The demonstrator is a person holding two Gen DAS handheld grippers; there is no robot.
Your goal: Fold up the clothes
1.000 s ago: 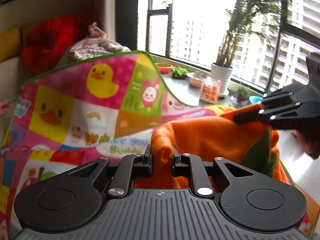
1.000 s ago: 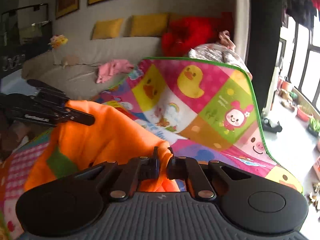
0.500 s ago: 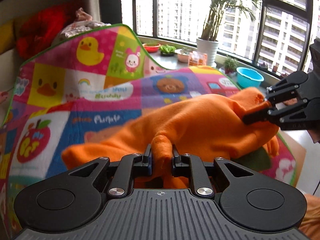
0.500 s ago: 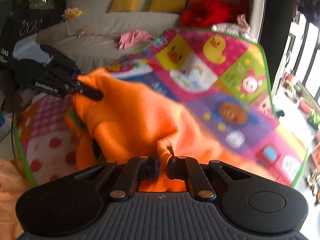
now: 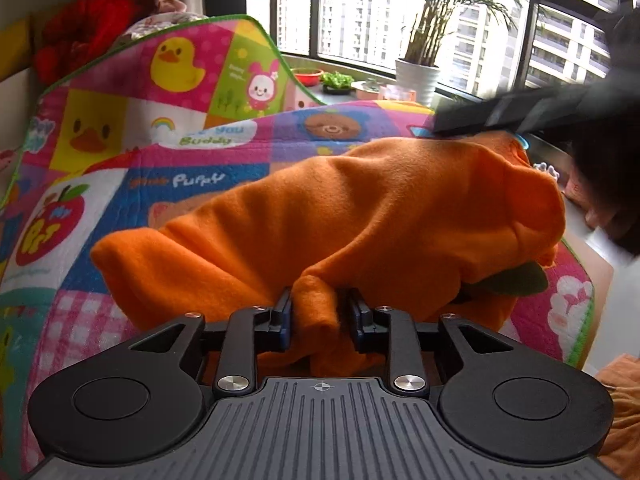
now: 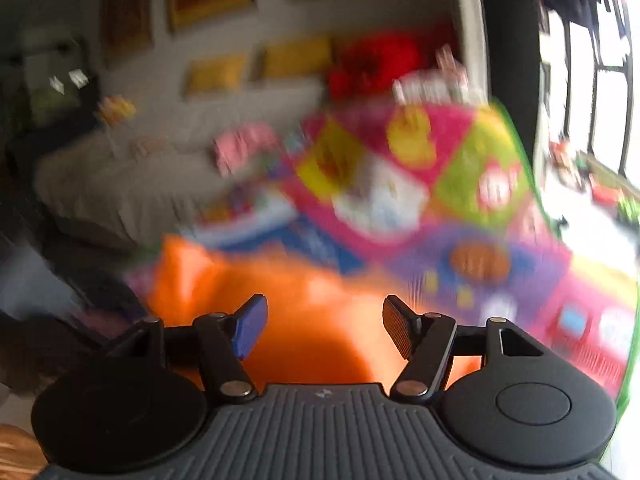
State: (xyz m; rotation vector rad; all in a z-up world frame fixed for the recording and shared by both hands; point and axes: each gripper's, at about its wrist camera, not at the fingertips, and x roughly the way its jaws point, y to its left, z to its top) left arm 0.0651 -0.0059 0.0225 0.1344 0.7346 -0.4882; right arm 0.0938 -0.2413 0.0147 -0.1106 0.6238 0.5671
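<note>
An orange fleece garment (image 5: 360, 216) lies bunched on the colourful patchwork play mat (image 5: 168, 128). My left gripper (image 5: 320, 314) has its jaws parted a little with a fold of the orange cloth still between them. My right gripper (image 6: 324, 330) is open and empty just above the orange garment (image 6: 304, 320); this view is motion-blurred. In the left wrist view the right gripper (image 5: 520, 114) shows as a blurred dark bar over the garment's far end.
The mat's far corner is raised with a green edge (image 5: 276, 44). A potted plant (image 5: 416, 76) and bowls stand on the window ledge. A grey sofa (image 6: 132, 184) with yellow cushions and a pink cloth lies behind. Another orange cloth (image 5: 620, 400) lies at the right.
The garment has come down onto the mat. My right gripper has opened and let go of the cloth and is moving away. My left gripper's jaws have loosened around the fold.
</note>
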